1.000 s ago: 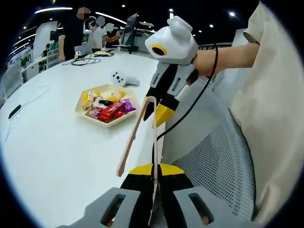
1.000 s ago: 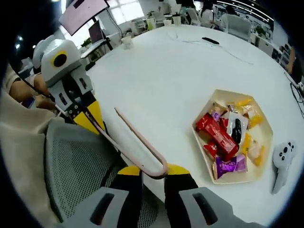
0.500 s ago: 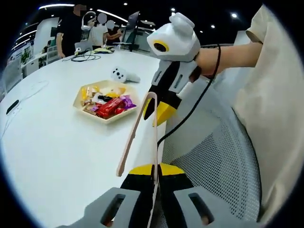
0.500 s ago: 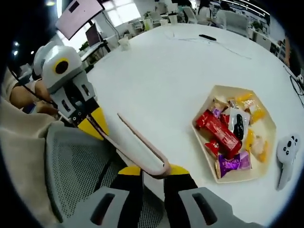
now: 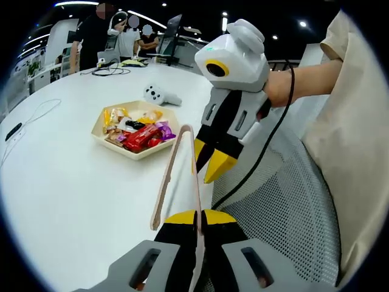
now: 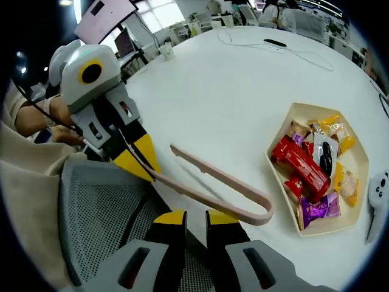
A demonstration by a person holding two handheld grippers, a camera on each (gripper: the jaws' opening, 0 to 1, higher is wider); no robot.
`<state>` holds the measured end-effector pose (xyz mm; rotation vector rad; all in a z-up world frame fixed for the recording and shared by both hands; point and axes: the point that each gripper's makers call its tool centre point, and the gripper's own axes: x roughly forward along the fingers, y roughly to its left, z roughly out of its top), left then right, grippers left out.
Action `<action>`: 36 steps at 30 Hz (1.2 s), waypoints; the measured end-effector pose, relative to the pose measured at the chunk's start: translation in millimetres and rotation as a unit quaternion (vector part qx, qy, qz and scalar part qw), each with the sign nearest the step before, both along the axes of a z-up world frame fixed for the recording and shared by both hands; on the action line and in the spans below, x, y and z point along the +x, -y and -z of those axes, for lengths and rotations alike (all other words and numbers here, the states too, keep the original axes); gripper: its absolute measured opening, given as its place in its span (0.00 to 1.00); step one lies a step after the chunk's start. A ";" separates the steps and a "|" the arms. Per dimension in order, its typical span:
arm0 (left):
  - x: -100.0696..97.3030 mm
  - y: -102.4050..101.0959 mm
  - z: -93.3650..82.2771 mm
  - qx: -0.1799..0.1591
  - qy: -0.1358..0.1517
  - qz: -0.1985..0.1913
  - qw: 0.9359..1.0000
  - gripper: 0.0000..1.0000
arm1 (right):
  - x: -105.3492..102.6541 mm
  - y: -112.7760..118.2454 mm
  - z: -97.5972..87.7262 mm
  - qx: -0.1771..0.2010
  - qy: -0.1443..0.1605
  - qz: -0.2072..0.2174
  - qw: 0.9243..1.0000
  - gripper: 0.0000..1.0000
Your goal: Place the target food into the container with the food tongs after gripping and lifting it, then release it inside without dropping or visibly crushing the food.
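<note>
- The left gripper (image 5: pixel 196 226) holds pink tongs (image 5: pixel 176 173) by one arm, its yellow-tipped jaws closed on that arm's end.
- In the left gripper view the tongs run up and away from the jaws, their looped end pointing towards the tray (image 5: pixel 108 141); the free arm hangs open to the left.
- The right gripper (image 5: pixel 209 165) comes in from the right in this view, held by a hand (image 5: pixel 281 88). Its jaws sit just beside the tongs' looped end, apart from it.
- In the right gripper view the right gripper (image 6: pixel 196 218) has its jaws nearly together with nothing between them; the tongs (image 6: pixel 222 188) lie just above them, not gripped.
- The tray (image 6: pixel 358 188) sits on the white tabletop (image 6: pixel 231 97), holding wrapped snacks (image 6: pixel 304 170): red, purple, yellow and white packets.
- The snacks all lie in the tray, well apart from the tongs.
- A grey mesh chair (image 5: pixel 285 213) stands at the tabletop edge beneath the grippers.
</note>
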<state>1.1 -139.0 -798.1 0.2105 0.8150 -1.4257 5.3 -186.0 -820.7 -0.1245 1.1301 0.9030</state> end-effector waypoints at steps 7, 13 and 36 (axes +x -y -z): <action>1.7 2.3 6.7 0.003 0.001 0.011 1.000 0.00 | -0.1 5.1 2.0 0.001 -0.005 0.015 1.000 0.11; 3.2 3.0 9.1 0.008 0.015 0.031 0.999 0.00 | 2.6 5.2 3.1 -0.003 -0.005 0.018 1.000 0.11; 5.0 -4.3 36.2 0.051 0.008 0.058 0.997 0.00 | 4.8 -4.0 22.9 0.011 -0.022 0.028 0.999 0.12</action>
